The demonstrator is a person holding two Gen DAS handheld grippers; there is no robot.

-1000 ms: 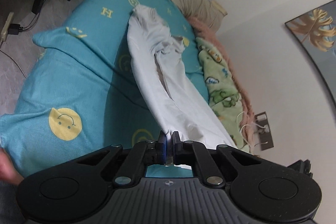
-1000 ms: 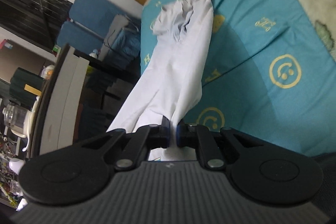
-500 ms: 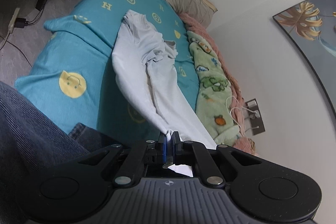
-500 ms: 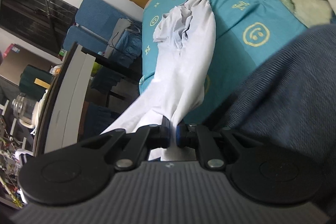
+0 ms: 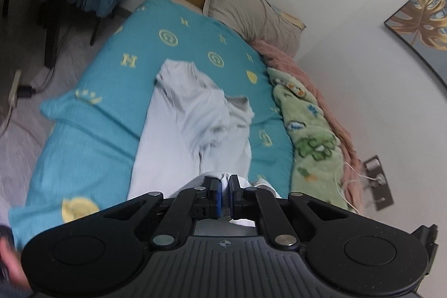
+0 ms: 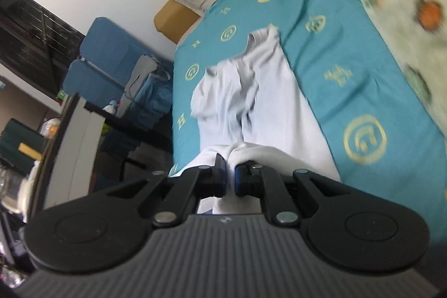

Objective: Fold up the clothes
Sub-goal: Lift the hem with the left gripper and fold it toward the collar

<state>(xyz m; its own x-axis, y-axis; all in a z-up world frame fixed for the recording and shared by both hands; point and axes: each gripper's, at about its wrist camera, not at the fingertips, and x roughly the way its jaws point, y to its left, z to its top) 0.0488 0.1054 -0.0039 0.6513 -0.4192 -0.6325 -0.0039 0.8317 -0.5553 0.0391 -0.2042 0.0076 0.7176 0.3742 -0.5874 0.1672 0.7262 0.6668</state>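
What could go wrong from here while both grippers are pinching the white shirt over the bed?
1. The left gripper and right gripper each pinch only a small bit of the white shirt's edge; a tug could pull it free.
2. The shirt's far end lies bunched on the teal bedspread, so laying it down now may fold creases in.
3. The green blanket lies close beside it; dragging sideways could snag it.

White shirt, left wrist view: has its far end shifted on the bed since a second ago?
Yes. The white shirt has slid down the teal bedsheet, its far end now further from the grey pillow.
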